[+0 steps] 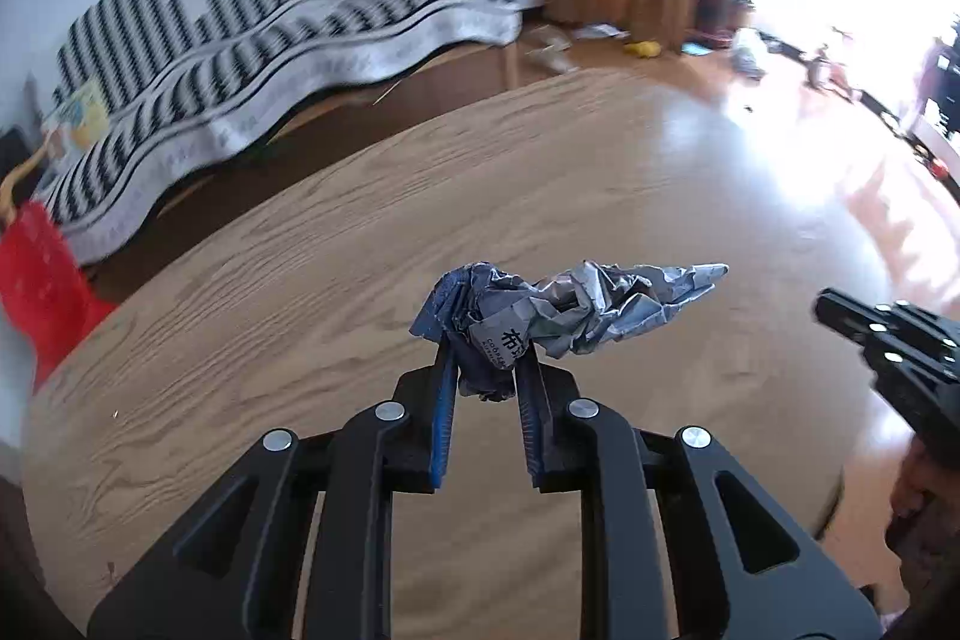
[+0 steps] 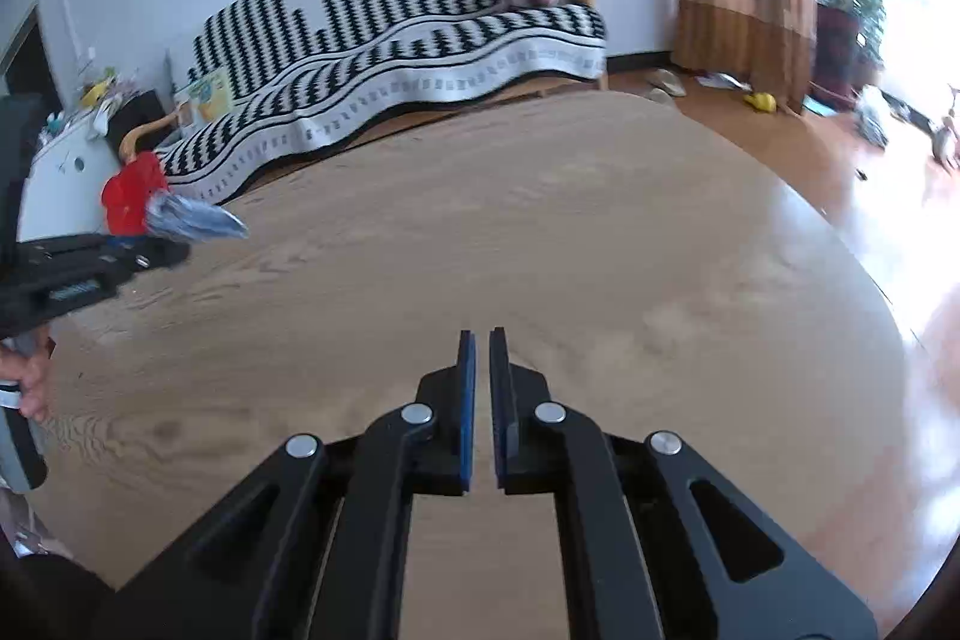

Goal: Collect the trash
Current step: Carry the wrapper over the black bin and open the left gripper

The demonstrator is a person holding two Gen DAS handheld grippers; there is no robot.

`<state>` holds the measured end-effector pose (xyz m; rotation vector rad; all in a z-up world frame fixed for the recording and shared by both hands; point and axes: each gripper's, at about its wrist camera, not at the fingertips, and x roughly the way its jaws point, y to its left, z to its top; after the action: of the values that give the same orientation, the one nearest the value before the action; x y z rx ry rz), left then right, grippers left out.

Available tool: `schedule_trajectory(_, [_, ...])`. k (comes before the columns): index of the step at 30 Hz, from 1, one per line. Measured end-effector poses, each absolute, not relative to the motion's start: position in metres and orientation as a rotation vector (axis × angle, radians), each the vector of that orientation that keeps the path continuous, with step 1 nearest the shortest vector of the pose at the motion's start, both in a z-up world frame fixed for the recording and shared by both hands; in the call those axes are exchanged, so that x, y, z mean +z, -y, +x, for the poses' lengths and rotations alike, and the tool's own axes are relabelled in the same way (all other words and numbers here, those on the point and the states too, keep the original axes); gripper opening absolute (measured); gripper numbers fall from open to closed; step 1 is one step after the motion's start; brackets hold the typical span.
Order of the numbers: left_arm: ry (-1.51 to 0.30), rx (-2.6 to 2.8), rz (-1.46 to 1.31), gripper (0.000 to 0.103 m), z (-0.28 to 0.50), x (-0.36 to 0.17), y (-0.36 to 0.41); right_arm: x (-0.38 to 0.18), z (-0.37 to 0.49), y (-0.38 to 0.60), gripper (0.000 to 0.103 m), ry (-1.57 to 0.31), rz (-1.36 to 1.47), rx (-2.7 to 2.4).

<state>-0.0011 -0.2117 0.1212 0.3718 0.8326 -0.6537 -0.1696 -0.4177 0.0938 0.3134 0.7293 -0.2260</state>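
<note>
Right now my left gripper [image 1: 485,361] has its blue pads clamped on a crumpled paper wad [image 1: 564,310], which sits low-centre in the left wrist view, held clear above the wooden table [image 1: 360,232]. My right gripper [image 2: 482,340] is pinched together with nothing between its fingers, pointing over bare tabletop at lower centre of its own view. I judge the pickup done and the carry in hand: the next move calls for a bin, and I see none for certain. A red thing [image 1: 36,280] at the left edge could be one, though it's blurred and cut off by the frame. Beyond that, the striped sofa [image 2: 384,58] fills the upper left, and glare washes out the right side of both views.
</note>
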Motion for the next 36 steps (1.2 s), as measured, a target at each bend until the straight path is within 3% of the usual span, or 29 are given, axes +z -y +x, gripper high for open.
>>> schedule_trajectory(5, [-0.825,-0.775,0.394,0.018,-0.068,0.138,0.251,0.101,-0.24,0.455,0.005,-0.72,0.358,-0.283])
schedule_trajectory(10, [-0.884,-0.937,0.428,0.018,-0.148,0.123,0.305,0.099,-0.312,0.491,0.005,-0.733,0.478,-0.235])
schedule_trajectory(17, [-1.082,-1.1,0.592,0.018,-0.253,0.034,0.383,0.039,-0.378,0.533,0.006,-0.867,0.677,-0.255])
schedule_trajectory(21, [-1.169,-1.087,0.719,0.018,-0.269,-0.026,0.404,-0.009,-0.395,0.547,0.006,-0.952,0.77,-0.282])
schedule_trajectory(27, [-1.234,-1.038,0.78,0.018,-0.253,-0.065,0.413,-0.069,-0.395,0.548,0.006,-1.073,0.85,-0.281])
schedule_trajectory(36, [-1.3,-1.04,0.747,0.02,-0.248,-0.081,0.423,-0.079,-0.376,0.551,0.006,-1.118,0.878,-0.31])
